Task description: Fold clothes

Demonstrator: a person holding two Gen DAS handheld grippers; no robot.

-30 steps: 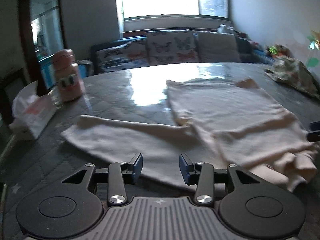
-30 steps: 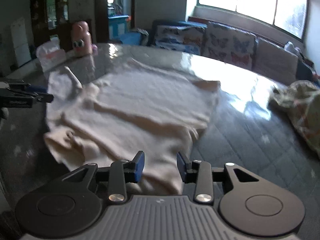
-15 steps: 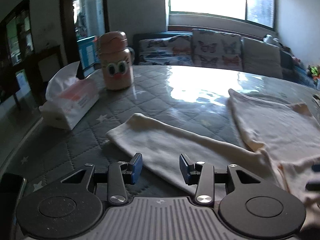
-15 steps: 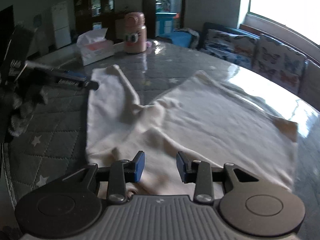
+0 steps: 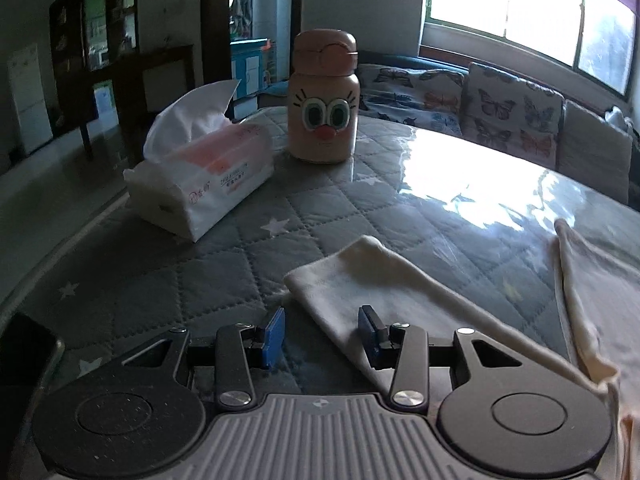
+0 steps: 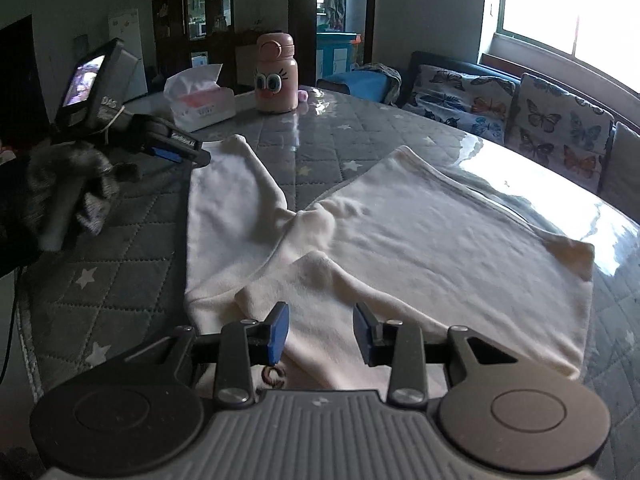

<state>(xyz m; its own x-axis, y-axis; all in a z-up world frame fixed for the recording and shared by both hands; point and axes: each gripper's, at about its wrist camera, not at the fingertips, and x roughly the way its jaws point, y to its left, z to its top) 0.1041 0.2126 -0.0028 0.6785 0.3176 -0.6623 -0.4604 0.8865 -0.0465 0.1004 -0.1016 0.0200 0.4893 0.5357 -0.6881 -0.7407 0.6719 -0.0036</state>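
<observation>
A home living room: butterfly-cushioned sofa point(image 6: 520, 104), quilted table point(image 5: 224, 276), tissue pack point(image 5: 200, 176).

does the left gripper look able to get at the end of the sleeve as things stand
Probably yes. The left tongs are open and the cream sleeve cuff lies flat just ahead, partly between the fingers, with nothing over it. The tissue pack sits well clear.

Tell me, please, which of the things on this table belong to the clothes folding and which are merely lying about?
Part of the job:
cream garment, spread flat on the quilted table cover
its sleeve, in front of the open left gripper
right gripper, open over the garment's near edge

Lying about:
tissue pack
pink cartoon-face bottle
butterfly cushions
</observation>
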